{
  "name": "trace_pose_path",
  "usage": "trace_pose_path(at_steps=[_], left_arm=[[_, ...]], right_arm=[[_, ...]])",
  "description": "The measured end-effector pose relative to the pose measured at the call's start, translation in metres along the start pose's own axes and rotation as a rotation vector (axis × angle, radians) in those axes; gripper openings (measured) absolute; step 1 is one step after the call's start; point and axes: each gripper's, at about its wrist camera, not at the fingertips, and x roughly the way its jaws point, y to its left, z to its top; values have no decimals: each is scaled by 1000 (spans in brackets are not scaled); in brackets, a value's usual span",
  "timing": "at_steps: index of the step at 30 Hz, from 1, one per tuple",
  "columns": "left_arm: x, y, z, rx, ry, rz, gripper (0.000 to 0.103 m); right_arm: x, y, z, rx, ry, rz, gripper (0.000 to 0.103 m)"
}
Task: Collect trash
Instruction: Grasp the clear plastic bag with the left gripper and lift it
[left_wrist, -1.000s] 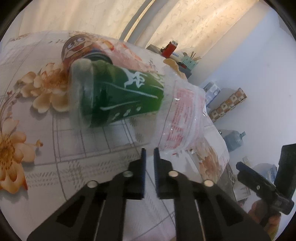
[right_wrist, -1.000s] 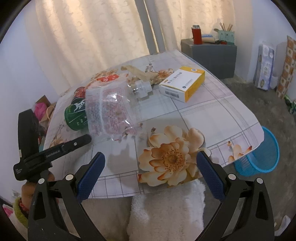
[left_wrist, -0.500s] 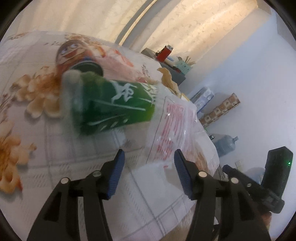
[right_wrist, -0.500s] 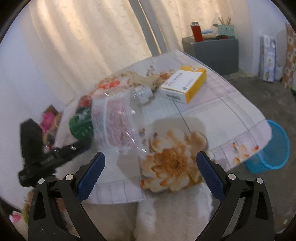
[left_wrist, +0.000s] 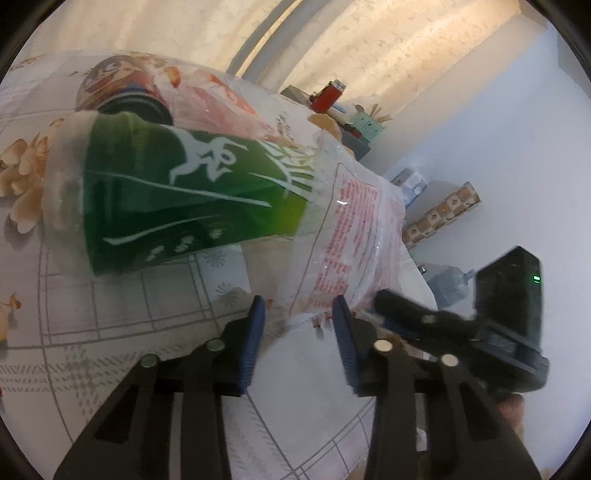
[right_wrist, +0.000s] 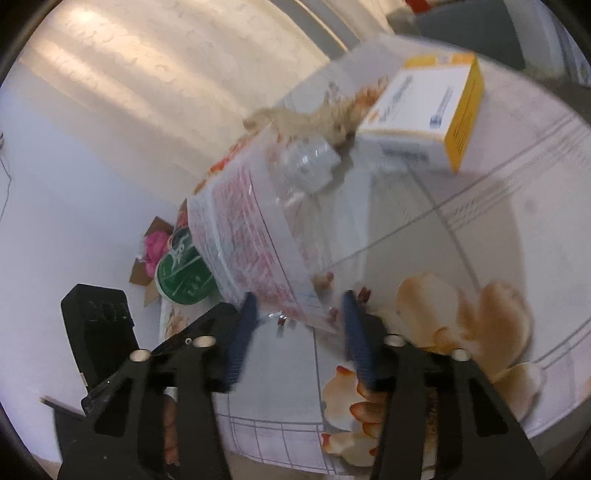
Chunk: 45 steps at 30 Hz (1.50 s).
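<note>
A clear plastic bag with red print lies on the flowered tablecloth. A green can lies on its side inside the bag. My left gripper is open, its fingers on either side of the bag's near edge. My right gripper is open too, its fingers straddling the same bag at its near corner. The green can shows at the bag's far left end. A crumpled clear bottle lies by the bag.
A white and yellow box lies on the table behind the bag. A red cartoon can sits behind the green can. The right gripper's body shows at the right of the left wrist view.
The left gripper went from shut to open and moved up to the bag's edge. The right gripper narrowed, tilted and closed in on the bag's corner.
</note>
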Motion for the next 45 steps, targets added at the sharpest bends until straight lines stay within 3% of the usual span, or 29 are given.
trace_pose_path(at_steps=[1, 9, 14, 17, 20, 21, 23, 27, 36, 42, 45], left_arm=[[-1, -2, -1, 6, 0, -5, 32], [-12, -11, -17, 15, 52, -70, 27], [-33, -20, -47, 21, 156, -134, 26], [-45, -22, -65, 44, 209, -124, 26], [-51, -20, -75, 41, 243, -96, 31], [-53, -18, -76, 32, 246, -85, 39], [-56, -16, -74, 18, 220, -70, 47], [-58, -17, -64, 3, 180, -52, 50], [-47, -37, -24, 63, 100, -12, 56], [-29, -55, -12, 195, 71, 129, 56], [-31, -67, -17, 264, 63, 107, 56]], right_arm=[[1, 0, -2, 4, 5, 12, 27], [-11, 13, -16, -19, 15, 18, 25], [-28, 22, -40, -31, 74, 20, 25], [-31, 22, -58, -28, 112, 0, 25], [-35, 20, -70, -27, 125, -27, 28], [-36, 19, -72, -22, 121, -38, 30], [-37, 17, -73, -3, 113, -42, 34], [-46, 16, -74, 4, 74, -77, 53], [-75, 10, -58, -23, -22, -135, 57], [-79, 6, -49, -2, -39, -128, 57], [-81, 3, -51, 3, -39, -131, 57]])
